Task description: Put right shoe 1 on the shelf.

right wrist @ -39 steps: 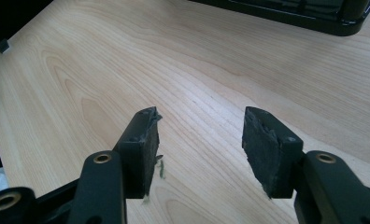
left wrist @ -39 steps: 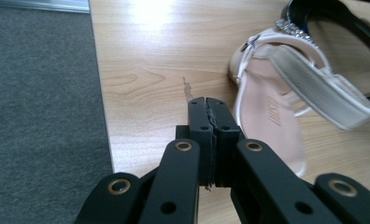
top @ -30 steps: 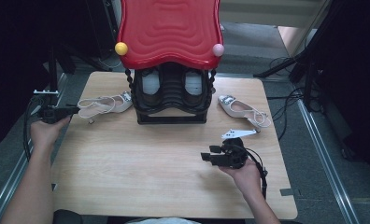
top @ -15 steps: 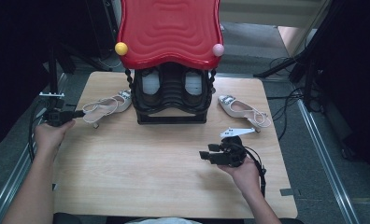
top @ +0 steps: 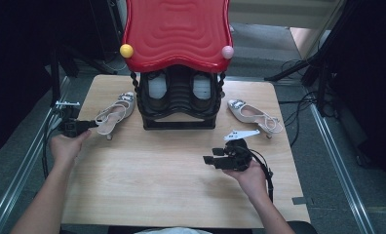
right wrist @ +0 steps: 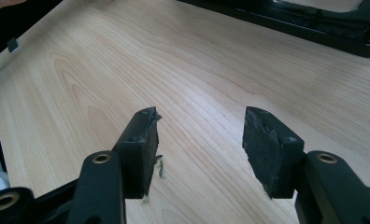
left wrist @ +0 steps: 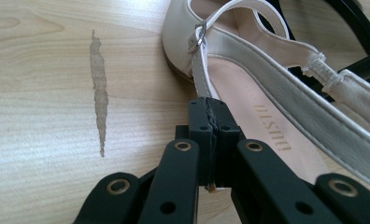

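Lying on the worktop (top: 171,165) left of the rack (top: 179,105), the light, floppy-strapped shoe (top: 114,113) is being pinched at its strap by the shut left hand-held gripper (left wrist: 210,140); the stiffer heel counter seems surer. The right hand-held gripper (right wrist: 199,149) is gaping, empty.

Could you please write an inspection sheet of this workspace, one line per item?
Surface: wooden table, dark streak in the grain.
Job's things: left shoe beside black shoe rack; right shoe on its other side.
Clutter: nothing seen.
Grippers: left gripper shut, its tips at the left shoe's strap, grip unclear; right gripper open over bare wood.
Cables: one trails from each gripper; more on the floor at right.
Surroundings: red wavy top on the rack; dark room.
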